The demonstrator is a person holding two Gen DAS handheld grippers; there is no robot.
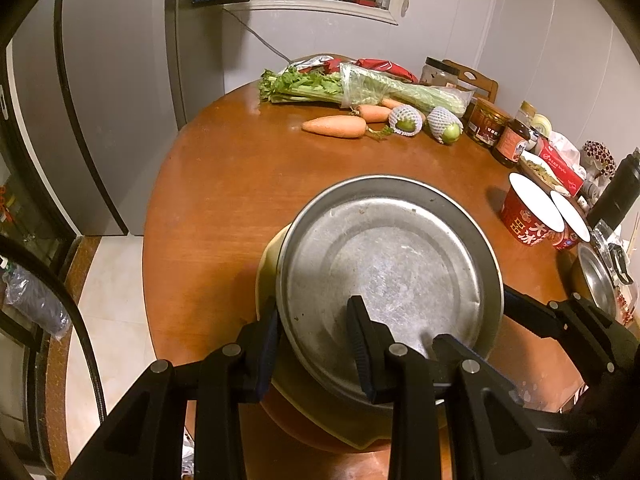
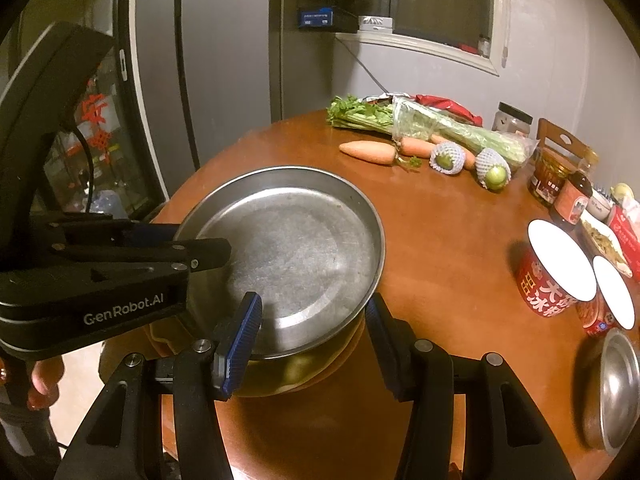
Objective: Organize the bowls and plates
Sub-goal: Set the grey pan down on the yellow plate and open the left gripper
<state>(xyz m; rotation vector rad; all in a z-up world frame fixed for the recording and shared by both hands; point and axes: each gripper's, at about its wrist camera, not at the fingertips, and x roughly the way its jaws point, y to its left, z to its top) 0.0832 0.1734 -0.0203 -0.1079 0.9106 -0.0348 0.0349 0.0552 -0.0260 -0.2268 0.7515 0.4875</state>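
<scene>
A round metal plate sits tilted on a yellow bowl near the front of the round wooden table. My left gripper is open, its jaws straddling the plate's near left rim, one finger inside the plate, one outside. My right gripper is open, its jaws astride the plate's near right rim over the yellow bowl. In the right wrist view the left gripper's finger reaches over the plate from the left. A small steel bowl sits at the table's right edge.
Two red instant-noodle cups stand to the right. Carrots, celery, two netted fruits, jars and a tissue box line the far side. A grey fridge stands left.
</scene>
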